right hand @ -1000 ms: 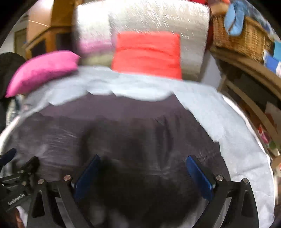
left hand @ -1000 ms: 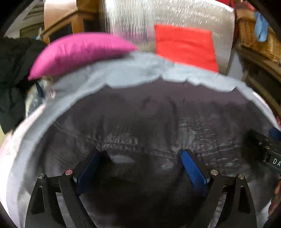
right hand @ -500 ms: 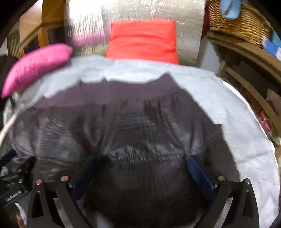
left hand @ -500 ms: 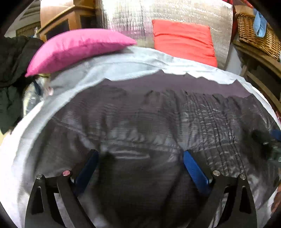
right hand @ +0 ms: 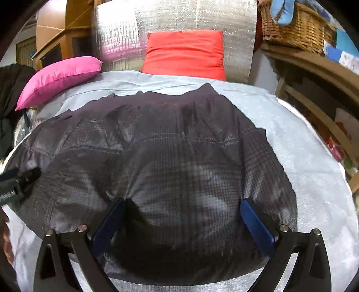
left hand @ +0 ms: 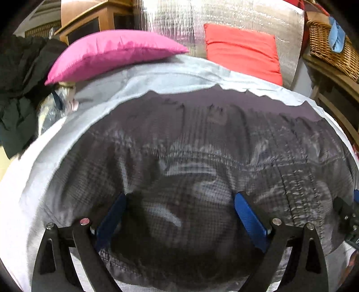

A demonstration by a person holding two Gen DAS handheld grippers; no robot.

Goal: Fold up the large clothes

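A dark grey checked garment (left hand: 202, 146) lies spread flat on a light grey sheet (left hand: 157, 76); it also fills the right wrist view (right hand: 179, 146). My left gripper (left hand: 179, 202) is open, its blue pads wide apart just above the garment's near part. My right gripper (right hand: 182, 206) is open the same way over the garment's near right part. The right gripper's tip shows at the right edge of the left wrist view (left hand: 346, 215). The left gripper's tip shows at the left of the right wrist view (right hand: 20, 182). Neither holds cloth.
A pink cushion (left hand: 112, 54) and a red cushion (left hand: 242, 49) lie at the far side against a silver foil panel (left hand: 224, 15). Dark clothes (left hand: 15, 78) hang at the left. A wicker basket (right hand: 294, 24) stands on a wooden shelf (right hand: 314, 65) at the right.
Both grippers have pulled back towards the near edge, so more of the garment shows. The garment now lies flatter and more spread out. Both stay open.
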